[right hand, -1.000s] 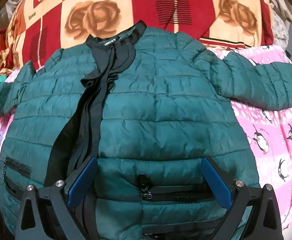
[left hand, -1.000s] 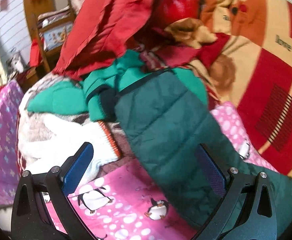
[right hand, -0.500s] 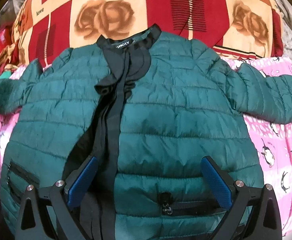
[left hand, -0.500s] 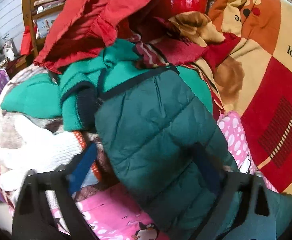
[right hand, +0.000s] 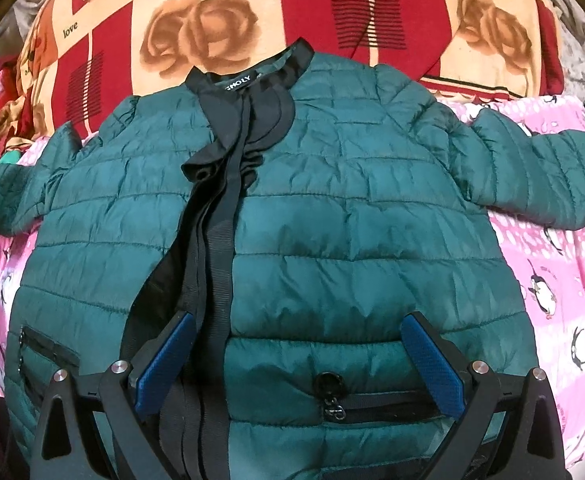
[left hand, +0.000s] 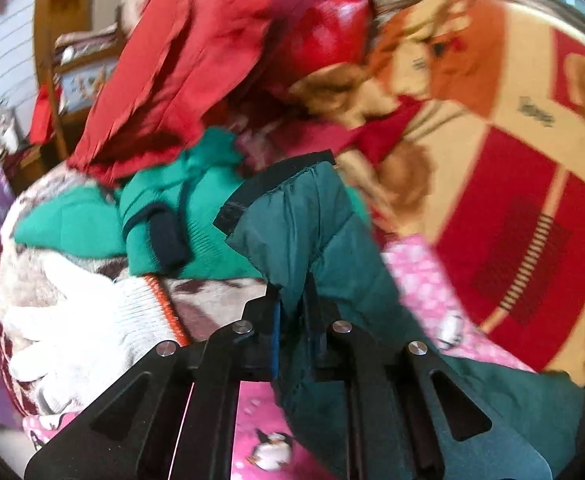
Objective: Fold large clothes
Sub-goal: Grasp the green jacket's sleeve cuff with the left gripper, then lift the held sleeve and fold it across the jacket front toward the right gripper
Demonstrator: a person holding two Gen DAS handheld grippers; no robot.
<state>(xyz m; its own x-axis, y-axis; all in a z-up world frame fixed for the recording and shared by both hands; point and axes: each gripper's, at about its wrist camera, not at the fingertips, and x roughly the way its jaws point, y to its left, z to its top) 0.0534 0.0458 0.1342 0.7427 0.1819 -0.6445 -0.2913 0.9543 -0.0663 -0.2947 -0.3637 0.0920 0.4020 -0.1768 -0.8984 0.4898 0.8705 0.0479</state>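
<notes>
- The dark green quilted jacket (right hand: 344,216) lies front-up and spread flat on the pink penguin-print sheet (right hand: 564,280) of a bed, collar away from the camera and hem nearest it.
- Its black placket (right hand: 216,240) runs from the collar down the front, rumpled near the top; a black neck label sits inside the collar, and a zipped pocket (right hand: 356,400) with a round puller crosses the lower right panel.
- One sleeve reaches out to the right across the sheet; the other runs off to the left edge.
- The right gripper (right hand: 298,360) hovers over the hem with its blue-padded fingers spread wide, holding nothing.
- Only the left wrist view shows the left sleeve's end: the sleeve (left hand: 316,240), with a black cuff band, is pinched between the pressed-together fingers of the left gripper (left hand: 294,332).
- That view, partly blurred, also shows a pile of clothes beside the sleeve: a bright green sweater (left hand: 180,220), a red garment (left hand: 180,80) above it, and a white knit piece (left hand: 92,320) lower left.
- A red, orange and cream rose-patterned blanket (right hand: 196,40) lies beyond the collar and appears in both views.
</notes>
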